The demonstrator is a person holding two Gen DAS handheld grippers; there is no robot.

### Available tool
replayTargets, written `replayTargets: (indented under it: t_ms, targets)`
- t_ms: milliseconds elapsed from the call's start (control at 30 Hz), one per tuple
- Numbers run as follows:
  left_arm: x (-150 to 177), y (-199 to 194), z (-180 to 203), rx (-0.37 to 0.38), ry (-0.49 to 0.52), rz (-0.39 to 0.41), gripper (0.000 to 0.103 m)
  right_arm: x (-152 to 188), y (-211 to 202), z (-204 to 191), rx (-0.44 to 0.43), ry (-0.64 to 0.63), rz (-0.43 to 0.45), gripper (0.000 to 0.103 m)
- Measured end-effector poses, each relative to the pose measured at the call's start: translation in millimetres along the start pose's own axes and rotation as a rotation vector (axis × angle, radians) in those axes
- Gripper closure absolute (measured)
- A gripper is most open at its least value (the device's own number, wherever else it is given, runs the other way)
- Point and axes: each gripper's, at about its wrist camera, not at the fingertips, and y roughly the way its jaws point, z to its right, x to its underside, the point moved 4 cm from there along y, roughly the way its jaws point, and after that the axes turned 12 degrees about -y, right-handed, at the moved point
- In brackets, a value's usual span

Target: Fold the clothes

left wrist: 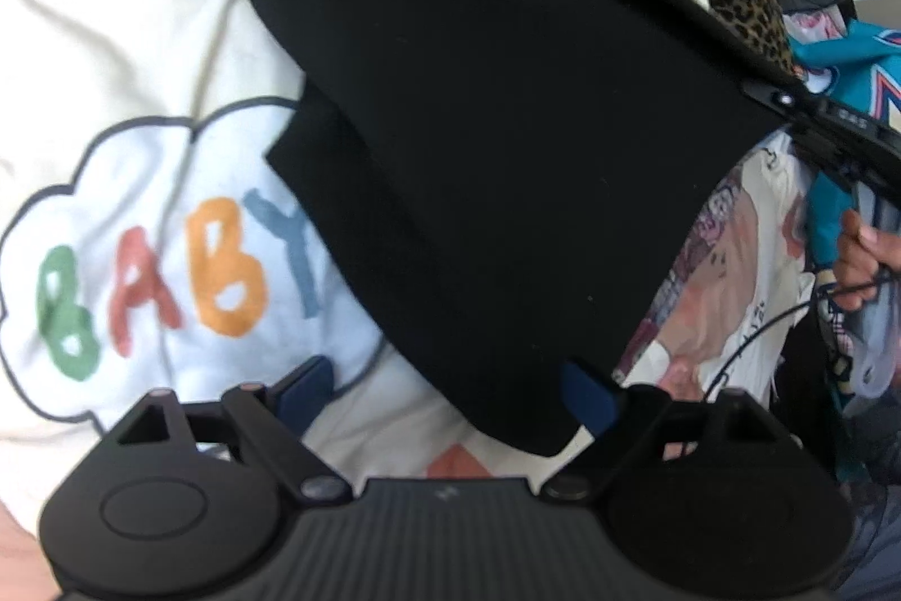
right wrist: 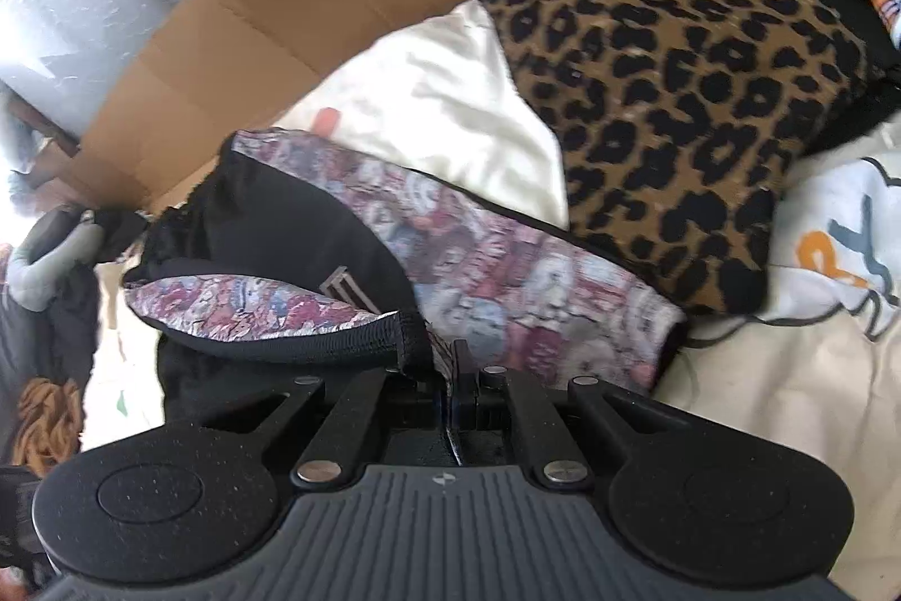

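The right gripper [right wrist: 453, 378] is clamping the ribbed hem of the black garment with a faded red-and-grey printed panel [right wrist: 495, 285], its jaws fully closed on the cloth. In the left wrist view, that garment's plain black side [left wrist: 495, 139] is hanging as a long panel, running from upper left to lower right. The left gripper [left wrist: 450, 395] is standing wide open, empty, directly below the lower edge, so it is the nearer one. The garment is partly covering the cream "BABY" print fabric [left wrist: 141, 54].
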Motion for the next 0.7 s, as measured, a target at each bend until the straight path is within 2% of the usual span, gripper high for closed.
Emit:
replayTargets:
  t_ms: [100, 200, 267, 333, 500, 600, 700]
  targets:
    - [3, 2, 2, 0.038, 0.002, -0.014, 0.02, 4, 1, 6, 0.015, 0.013, -0.003, 0.102]
    - [1, 7, -4, 0.065, -0.006, -0.039, 0.02, 5, 4, 6, 0.021, 0.005, -0.01, 0.101]
    - [-3, 13, -11, 0.085, -0.03, -0.059, 0.022, 6, 4, 4, 0.032, -0.025, -0.01, 0.1]
    - [-6, 30, 1, 0.106, -0.061, -0.074, 0.024, 8, 3, 4, 0.045, -0.04, -0.008, 0.099]
    - [-18, 45, 7, 0.14, -0.088, -0.061, 0.026, 11, 0, 12, 0.048, -0.021, 0.003, 0.098]
    - [-16, 42, 0, 0.137, -0.111, -0.057, 0.04, 10, -1, 14, 0.045, -0.012, 0.016, 0.098]
    - [-14, 40, -4, 0.121, -0.122, -0.063, 0.065, 8, -2, 14, 0.039, -0.014, 0.033, 0.098]
